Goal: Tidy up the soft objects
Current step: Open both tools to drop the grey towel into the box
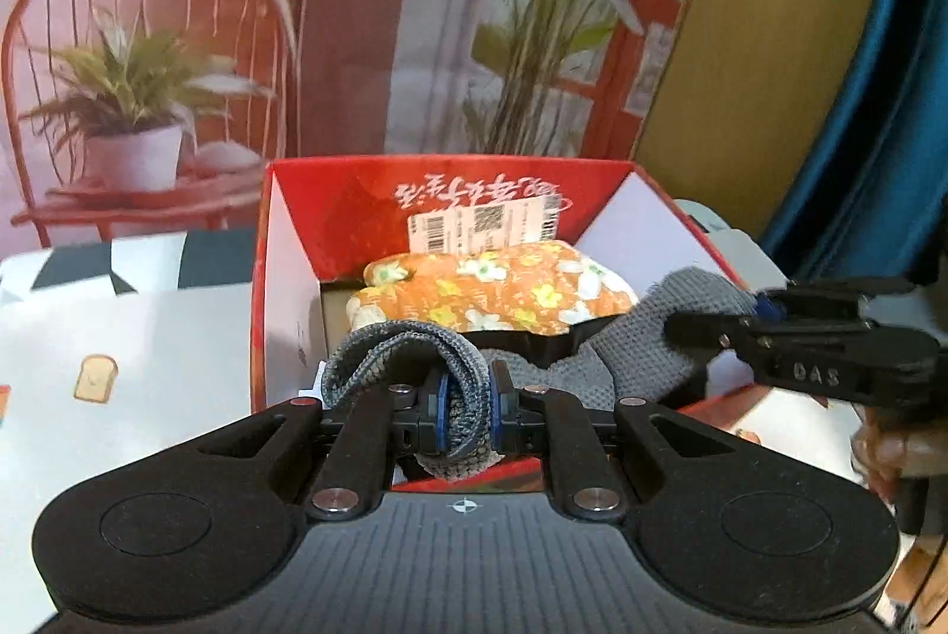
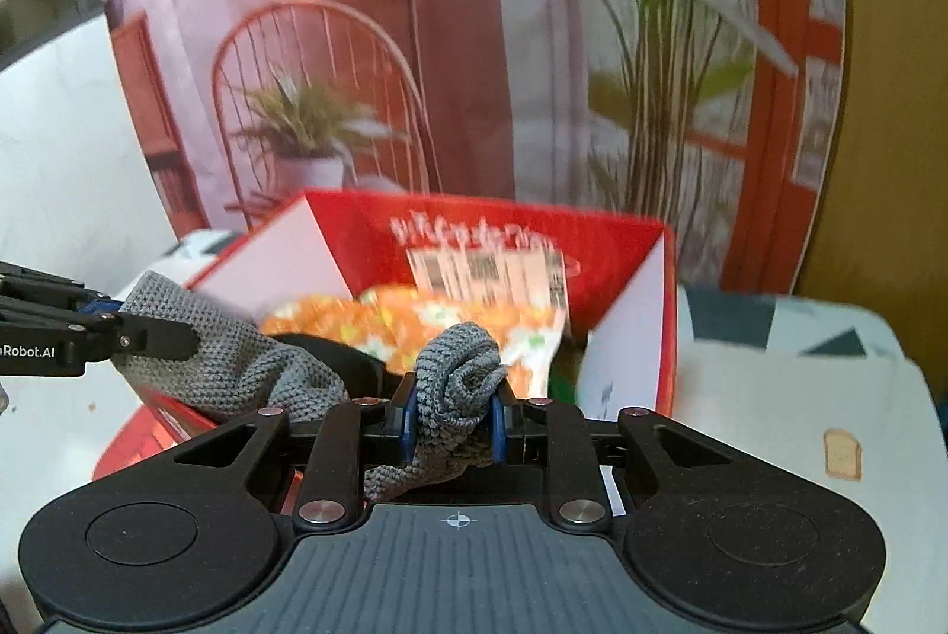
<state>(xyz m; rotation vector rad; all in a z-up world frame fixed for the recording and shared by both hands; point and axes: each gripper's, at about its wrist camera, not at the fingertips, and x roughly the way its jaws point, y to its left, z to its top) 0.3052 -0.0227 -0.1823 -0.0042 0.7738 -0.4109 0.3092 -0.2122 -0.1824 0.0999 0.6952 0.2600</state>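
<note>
A grey knitted cloth hangs stretched between my two grippers over the open red box. My left gripper is shut on one bunched end of it. My right gripper is shut on the other end. In the left wrist view the right gripper comes in from the right at the box's right wall. In the right wrist view the left gripper comes in from the left. An orange floral cloth and something black lie inside the box.
The box stands on a white table with small toast prints. Behind it is a backdrop picture of a red chair with a potted plant. A yellow wall and blue curtain are at the right.
</note>
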